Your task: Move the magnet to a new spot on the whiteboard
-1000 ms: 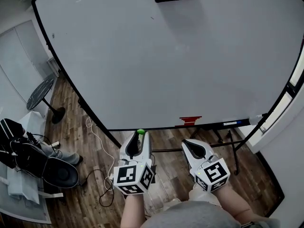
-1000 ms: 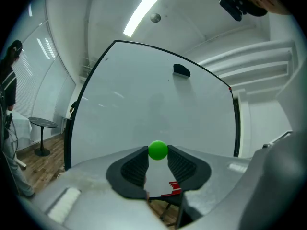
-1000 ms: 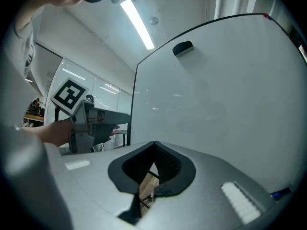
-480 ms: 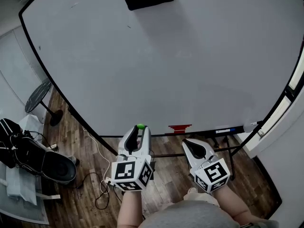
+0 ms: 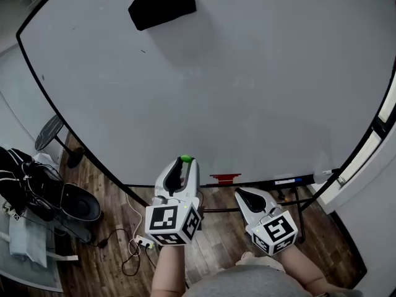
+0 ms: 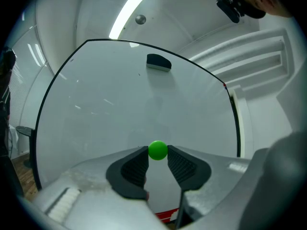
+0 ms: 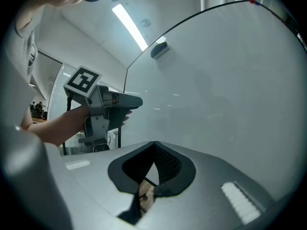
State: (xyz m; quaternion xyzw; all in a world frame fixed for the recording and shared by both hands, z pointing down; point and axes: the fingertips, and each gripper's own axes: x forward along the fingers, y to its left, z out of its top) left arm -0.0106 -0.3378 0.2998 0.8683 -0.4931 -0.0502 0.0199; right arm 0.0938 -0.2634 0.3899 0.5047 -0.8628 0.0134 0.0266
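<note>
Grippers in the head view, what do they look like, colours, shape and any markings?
Both are pale grey, tapering shells with black ribbed pads lining the jaws. The left gripper and right gripper each carry a white cube with black square markers. The person wears a grey top.

text: none legible | signs: square coded markers (image 5: 166,218) on left hand-held gripper (image 5: 184,160), right hand-held gripper (image 5: 243,193)

One whiteboard (image 5: 247,91), one black eraser (image 5: 162,7), one green magnet (image 6: 158,150), two grippers: left gripper (image 5: 183,165), right gripper (image 5: 242,194).
</note>
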